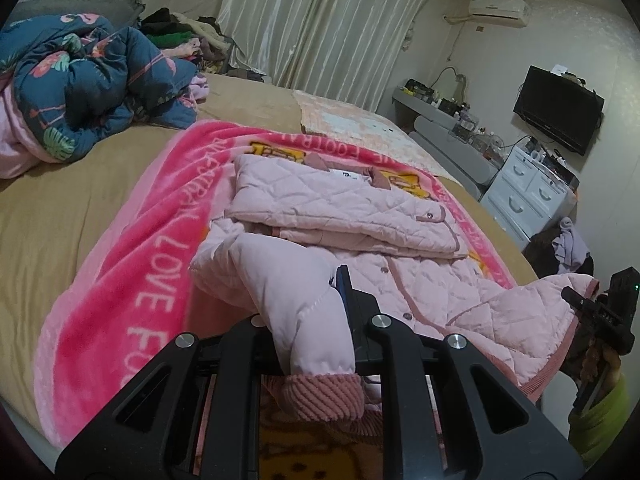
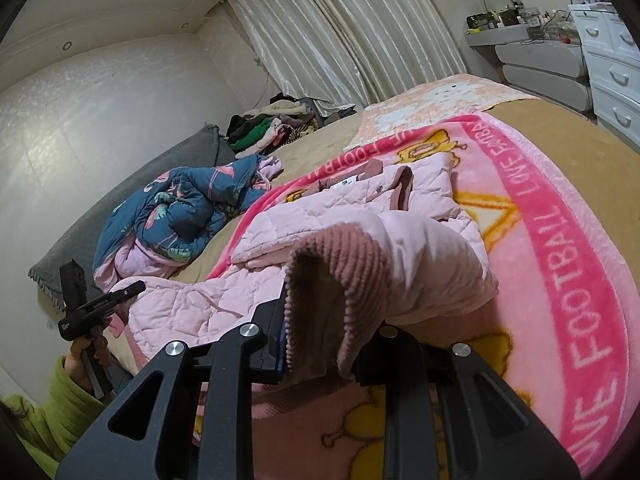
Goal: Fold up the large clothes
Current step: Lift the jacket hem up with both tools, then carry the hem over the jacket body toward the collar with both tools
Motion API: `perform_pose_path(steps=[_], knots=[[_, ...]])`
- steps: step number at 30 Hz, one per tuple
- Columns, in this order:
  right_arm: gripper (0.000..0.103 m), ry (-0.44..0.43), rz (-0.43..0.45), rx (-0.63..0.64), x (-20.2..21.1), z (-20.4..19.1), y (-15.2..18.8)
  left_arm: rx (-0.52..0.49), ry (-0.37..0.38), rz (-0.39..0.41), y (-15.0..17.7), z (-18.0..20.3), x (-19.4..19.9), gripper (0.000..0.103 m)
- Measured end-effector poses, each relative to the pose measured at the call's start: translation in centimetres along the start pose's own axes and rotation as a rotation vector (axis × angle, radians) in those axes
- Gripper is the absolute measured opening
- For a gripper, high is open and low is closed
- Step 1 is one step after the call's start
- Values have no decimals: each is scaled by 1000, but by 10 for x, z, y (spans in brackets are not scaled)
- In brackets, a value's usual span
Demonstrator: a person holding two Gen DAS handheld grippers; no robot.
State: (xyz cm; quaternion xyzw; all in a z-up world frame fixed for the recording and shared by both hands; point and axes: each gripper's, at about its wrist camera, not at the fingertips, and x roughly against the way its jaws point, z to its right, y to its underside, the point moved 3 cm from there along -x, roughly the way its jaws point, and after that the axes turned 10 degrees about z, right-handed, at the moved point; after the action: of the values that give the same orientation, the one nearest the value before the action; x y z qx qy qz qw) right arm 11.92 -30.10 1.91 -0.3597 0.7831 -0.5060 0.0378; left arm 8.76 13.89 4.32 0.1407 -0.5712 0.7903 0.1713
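A pale pink quilted jacket (image 1: 360, 216) lies partly folded on a pink blanket (image 1: 132, 280) on the bed; it also shows in the right wrist view (image 2: 320, 216). My left gripper (image 1: 312, 320) is shut on the jacket's near left hem corner, lifted, with its ribbed pink trim (image 1: 324, 396) hanging between the jaws. My right gripper (image 2: 320, 320) is shut on the near right hem corner, its ribbed trim (image 2: 340, 264) curling over the jaws. Each gripper shows in the other's view, the right (image 1: 600, 308) and the left (image 2: 96, 304).
A crumpled blue floral quilt (image 1: 80, 76) lies at the bed's far left. A heap of clothes (image 1: 180, 36) sits by the curtain. A white dresser (image 1: 528, 196), a shelf and a wall TV (image 1: 560, 108) stand right of the bed.
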Motion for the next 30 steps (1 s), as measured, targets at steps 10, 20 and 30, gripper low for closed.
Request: perform_pose_path(steps=[10, 20, 30], knots=[[22, -1, 7, -4, -7, 3, -18, 1, -3, 17, -20, 3, -9, 9], [22, 8, 22, 1, -13, 1, -39, 21, -7, 45, -43, 2, -18, 9], [22, 10, 50, 28, -22, -9, -70, 35, -21, 70, -66, 1, -24, 9]])
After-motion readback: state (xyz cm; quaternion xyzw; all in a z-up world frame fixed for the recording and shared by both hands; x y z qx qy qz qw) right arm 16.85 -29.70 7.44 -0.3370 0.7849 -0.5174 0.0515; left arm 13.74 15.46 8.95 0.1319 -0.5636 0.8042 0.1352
